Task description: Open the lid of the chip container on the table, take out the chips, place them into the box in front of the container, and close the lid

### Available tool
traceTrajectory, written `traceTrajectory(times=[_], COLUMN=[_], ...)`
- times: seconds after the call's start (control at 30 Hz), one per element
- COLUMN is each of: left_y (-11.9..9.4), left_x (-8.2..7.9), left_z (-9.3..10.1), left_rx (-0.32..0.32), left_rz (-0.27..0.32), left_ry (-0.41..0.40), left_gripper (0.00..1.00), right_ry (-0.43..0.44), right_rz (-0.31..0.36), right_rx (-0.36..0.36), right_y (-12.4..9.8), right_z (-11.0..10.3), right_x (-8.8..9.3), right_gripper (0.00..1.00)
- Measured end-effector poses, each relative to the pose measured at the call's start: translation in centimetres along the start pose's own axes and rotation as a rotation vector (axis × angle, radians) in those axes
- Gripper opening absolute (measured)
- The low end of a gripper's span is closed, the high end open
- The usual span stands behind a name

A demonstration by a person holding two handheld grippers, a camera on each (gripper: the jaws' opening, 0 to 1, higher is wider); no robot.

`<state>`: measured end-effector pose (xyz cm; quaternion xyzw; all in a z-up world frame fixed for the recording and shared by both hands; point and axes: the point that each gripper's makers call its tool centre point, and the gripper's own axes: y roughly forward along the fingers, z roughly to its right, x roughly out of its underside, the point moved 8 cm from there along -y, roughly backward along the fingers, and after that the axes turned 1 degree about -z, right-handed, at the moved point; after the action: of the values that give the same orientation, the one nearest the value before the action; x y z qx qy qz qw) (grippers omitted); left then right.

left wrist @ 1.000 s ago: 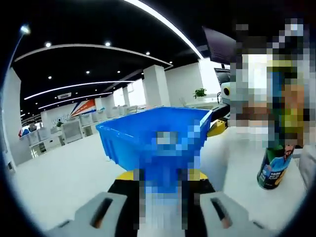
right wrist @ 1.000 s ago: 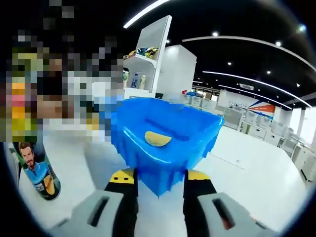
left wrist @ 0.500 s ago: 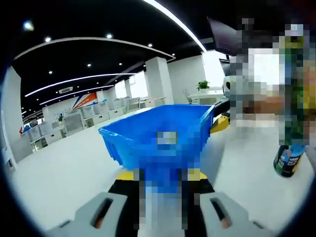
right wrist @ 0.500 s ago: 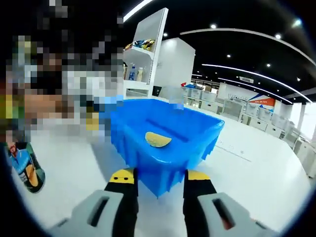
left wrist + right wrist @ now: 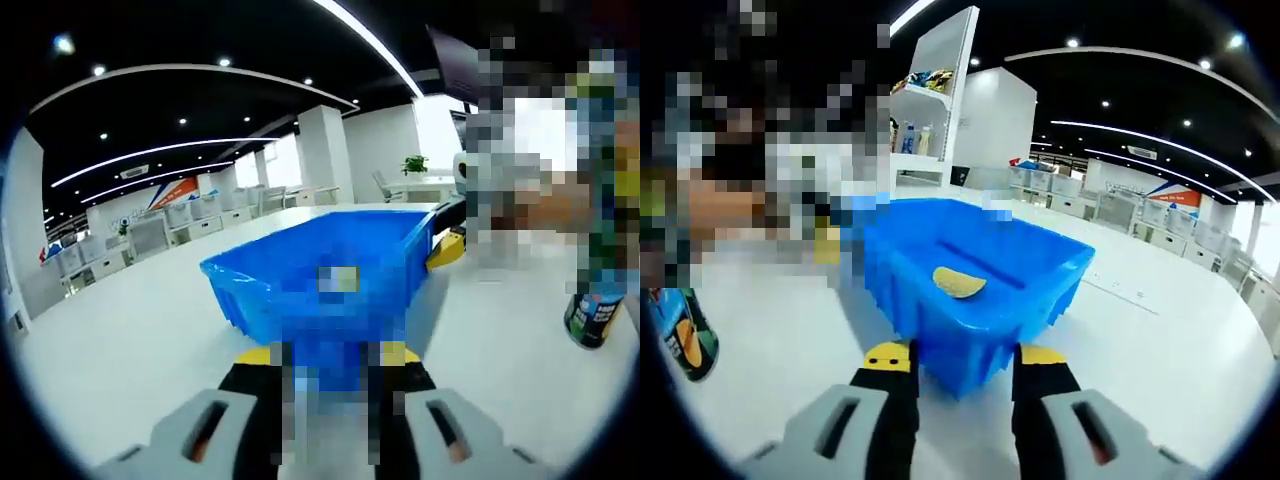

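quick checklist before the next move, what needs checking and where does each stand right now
1. Chip inside the blue box: ok, one lies on its floor.
2. Right claw free to grasp: ok, jaws apart, nothing between them.
3. Left claw free: cannot tell, the gap is blurred.
4. Chip container upright on the table: ok.
5. Container lid on or off: cannot tell, its top is hidden.
6. More chips left inside the container: cannot tell.

One blue box [image 5: 980, 290] stands on the white table [image 5: 1160, 340]. One chip [image 5: 958, 283] lies inside that box. One chip container [image 5: 596, 315] stands on the table, off to the box's side.
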<state>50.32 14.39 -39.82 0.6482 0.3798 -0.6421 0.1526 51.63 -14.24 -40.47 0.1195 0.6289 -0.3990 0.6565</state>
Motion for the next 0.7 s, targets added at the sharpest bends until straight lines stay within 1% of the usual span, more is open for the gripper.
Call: traceTrajectory(times=[0.03, 0.2, 0.23, 0.3, 0.33, 0.37, 0.43, 0.47, 0.5, 0.53, 0.57, 0.6, 0.63, 0.7], left_y=[0.0, -0.1, -0.1, -0.2, -0.4, -0.5, -1.2, -1.6, -1.9, -2.3, -2.7, -3.0, -3.4, -4.6], left_x=[0.0, -0.1, -0.1, 0.0, 0.1, 0.1, 0.2, 0.2, 0.4, 0.6, 0.7, 0.7, 0.6, 0.4], left_z=[0.0, -0.1, -0.1, -0.2, -0.3, -0.4, -0.5, -0.6, -0.5, -0.3, -0.2, 0.0, 0.1, 0.6], left_rx=[0.000, 0.000, 0.000, -0.002, -0.004, -0.013, -0.027, -0.033, -0.025, -0.018, -0.032, -0.036, -0.037, -0.017], left_rz=[-0.002, -0.018, -0.019, -0.022, -0.035, -0.040, -0.047, -0.044, -0.061, -0.095, -0.114, -0.117, -0.123, -0.128], left_ry=[-0.002, -0.009, -0.009, -0.017, -0.035, -0.045, -0.093, -0.089, -0.101, -0.113, -0.093, -0.088, -0.088, -0.126], left_gripper=[0.31, 0.32, 0.32, 0.33, 0.32, 0.33, 0.39, 0.41, 0.42, 0.44, 0.46, 0.49, 0.50, 0.53], right_ry=[-0.011, -0.012, -0.025, -0.013, -0.012, -0.007, -0.001, 0.001, 0.013, 0.024, 0.029, 0.034, 0.034, 0.044], right_rz=[-0.003, -0.008, -0.020, -0.060, -0.062, -0.079, -0.099, -0.107, -0.095, -0.093, -0.094, -0.095, -0.111, -0.124], right_rx=[0.002, 0.000, -0.007, -0.031, -0.031, -0.032, -0.027, -0.023, -0.019, -0.021, -0.022, -0.022, -0.020, -0.021], right_y=[0.0, -0.2, -0.3, -0.4, -0.4, -0.7, -1.0, -1.2, -1.7, -1.7, -2.0, -2.4, -2.7, -3.4], right_z=[-0.2, -0.4, -0.6, -0.7, -0.7, -0.9, -1.0, -1.1, -1.3, -1.0, -1.0, -1.2, -1.2, -1.4], right_x=[0.0, -0.1, -0.1, 0.3, 0.4, 0.6, 0.7, 0.7, 0.6, 0.5, 0.4, 0.3, 0.4, 0.5], right_gripper=[0.36, 0.37, 0.39, 0.41, 0.42, 0.44, 0.49, 0.49, 0.49, 0.51, 0.52, 0.53, 0.54, 0.54])
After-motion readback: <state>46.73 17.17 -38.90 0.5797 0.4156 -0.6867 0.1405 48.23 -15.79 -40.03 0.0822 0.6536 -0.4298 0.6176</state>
